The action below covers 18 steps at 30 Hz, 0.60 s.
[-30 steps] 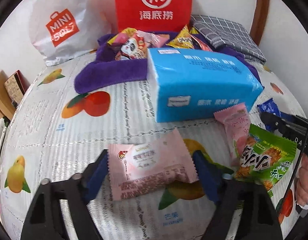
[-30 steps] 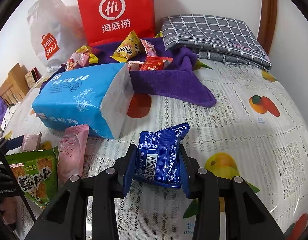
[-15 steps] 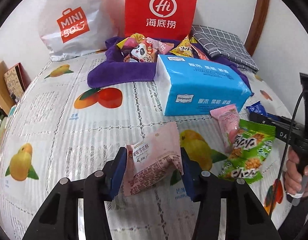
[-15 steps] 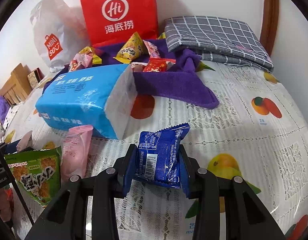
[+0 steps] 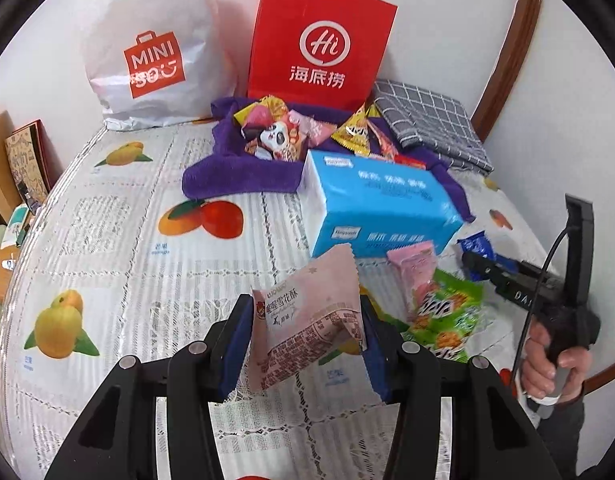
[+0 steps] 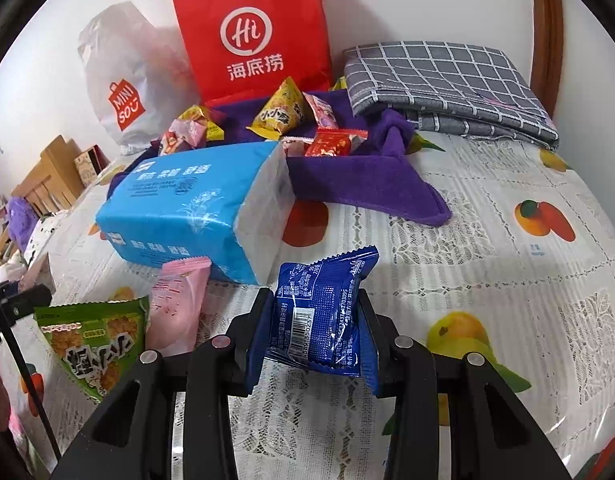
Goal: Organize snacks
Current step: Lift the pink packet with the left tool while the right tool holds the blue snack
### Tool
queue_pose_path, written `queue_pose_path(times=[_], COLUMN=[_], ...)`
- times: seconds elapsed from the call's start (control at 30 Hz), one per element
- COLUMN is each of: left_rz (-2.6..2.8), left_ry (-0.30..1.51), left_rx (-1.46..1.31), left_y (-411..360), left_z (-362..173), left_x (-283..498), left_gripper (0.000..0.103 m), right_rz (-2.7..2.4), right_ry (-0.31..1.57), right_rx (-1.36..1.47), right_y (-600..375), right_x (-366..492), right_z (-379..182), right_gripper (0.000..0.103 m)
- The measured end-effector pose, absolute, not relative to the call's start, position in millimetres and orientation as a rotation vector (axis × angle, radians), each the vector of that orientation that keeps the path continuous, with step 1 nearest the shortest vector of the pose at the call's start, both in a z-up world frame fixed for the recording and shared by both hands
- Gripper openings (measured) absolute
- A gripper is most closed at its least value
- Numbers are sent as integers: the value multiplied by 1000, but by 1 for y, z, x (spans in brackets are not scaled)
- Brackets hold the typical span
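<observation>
left tongs [image 5: 305,334]: clamped on pink snack packet [image 5: 307,320], blue pads pressing both side edges; packet is lifted off the counter and tilted
right tongs [image 6: 313,330]: clamped on blue snack packet [image 6: 321,314], barcode side facing the camera; far end of the packet sticks out past the pads
right hand [image 5: 555,364]: visible at the right edge of the left wrist view, wrapped around the handle of the right tongs
counter [image 5: 119,240]: covered with a fruit-print lace cloth
tissue pack [image 6: 191,216]: blue, lying mid-counter, just beyond both tongs
loose snacks near: green packet [image 6: 95,344] and a second pink packet [image 6: 179,312] lie side by side on the counter, between the two tongs, in front of the tissue pack
purple towel [image 6: 363,184]: far side, behind the tissue pack, with a heap of small snacks [image 5: 275,136] on it
red paper bag [image 5: 321,40]: upright against the far wall, behind the towel
white plastic bag [image 5: 151,48]: left of the red bag
grey checked cloth [image 6: 447,80]: folded, far right corner
</observation>
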State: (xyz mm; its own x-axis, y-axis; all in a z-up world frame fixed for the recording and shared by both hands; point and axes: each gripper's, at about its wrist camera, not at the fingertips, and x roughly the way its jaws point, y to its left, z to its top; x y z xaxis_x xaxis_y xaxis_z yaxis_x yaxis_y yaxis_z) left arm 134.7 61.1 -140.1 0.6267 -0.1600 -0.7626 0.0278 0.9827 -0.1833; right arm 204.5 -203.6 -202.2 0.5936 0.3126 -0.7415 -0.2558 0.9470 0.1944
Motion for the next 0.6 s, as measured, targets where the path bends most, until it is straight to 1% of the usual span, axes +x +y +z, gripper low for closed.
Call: queue_pose_path(times=[0.23,0.37,0.6], left_rz=[-115,-136,-167], left_ry=[873,866,832], left_rx=[-188,-218,-194], left_y=[65,61,49], left_z=[-121,-110,-87], left_x=[138,146,156], left_gripper=[48,48,48], right_rz=[347,350,341], right_ry=[837,852,866], right_rx=[115,139,119], right_y=[-210,-213,-209], right_x=[200,203,204], right_z=[-197,-199,-200], right_gripper=[39,39,39])
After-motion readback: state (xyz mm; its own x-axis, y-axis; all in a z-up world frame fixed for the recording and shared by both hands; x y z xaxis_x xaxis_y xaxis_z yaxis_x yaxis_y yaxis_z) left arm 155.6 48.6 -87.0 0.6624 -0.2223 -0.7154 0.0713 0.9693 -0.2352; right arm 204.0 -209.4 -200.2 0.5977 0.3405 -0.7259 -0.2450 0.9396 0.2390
